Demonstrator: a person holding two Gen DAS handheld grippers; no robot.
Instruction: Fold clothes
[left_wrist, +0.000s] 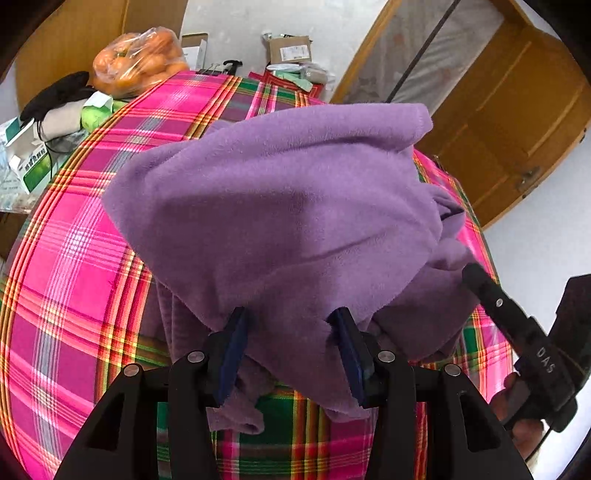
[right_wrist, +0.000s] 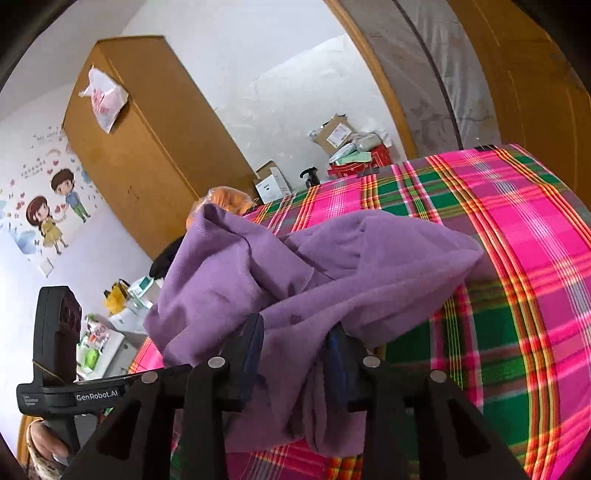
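**Mid-fold, purple fleece held up in both tongs**

Clearly somewhere in the middle of a fold. Purple fleece garment (left_wrist: 280, 206) lifted by its near edge, bunched and doubled over itself, far part resting on the plaid tabletop (left_wrist: 74, 266), near part hanging down in front of it. No flat, squared-off stack anywhere in view, so not lying folded as the task wants. Hard to say which fold this is, or how many layers already lie under the raised part; folds hidden by the cloth itself.

Left tongs (left_wrist: 291, 354) closed partway, with a thick wad of fleece pinched between the blue pads (left_wrist: 231, 354). Right tongs (right_wrist: 295, 358) likewise narrowed onto a gathered fold of the same garment, cloth spilling below the pads. Both grips side by side along the near edge, close together. Right tongs also visible at the right edge of the left view, with a hand (left_wrist: 517, 413) around the handle.

Left to do, by judgement: carry the held edge over, lay it down even, smooth out the lumps.

Surface: bright pink, green and orange plaid cloth, smooth and taut, fairly slippery-looking. Clutter along the far edge: bag of oranges (left_wrist: 138, 61), cardboard box (left_wrist: 290, 50), small white cartons (left_wrist: 26, 155), dark cloth bundle (left_wrist: 55, 94). Room: wooden wardrobe (right_wrist: 147, 140), wooden door (left_wrist: 517, 129), pale walls, cartoon wall stickers (right_wrist: 51, 210) of two figures.
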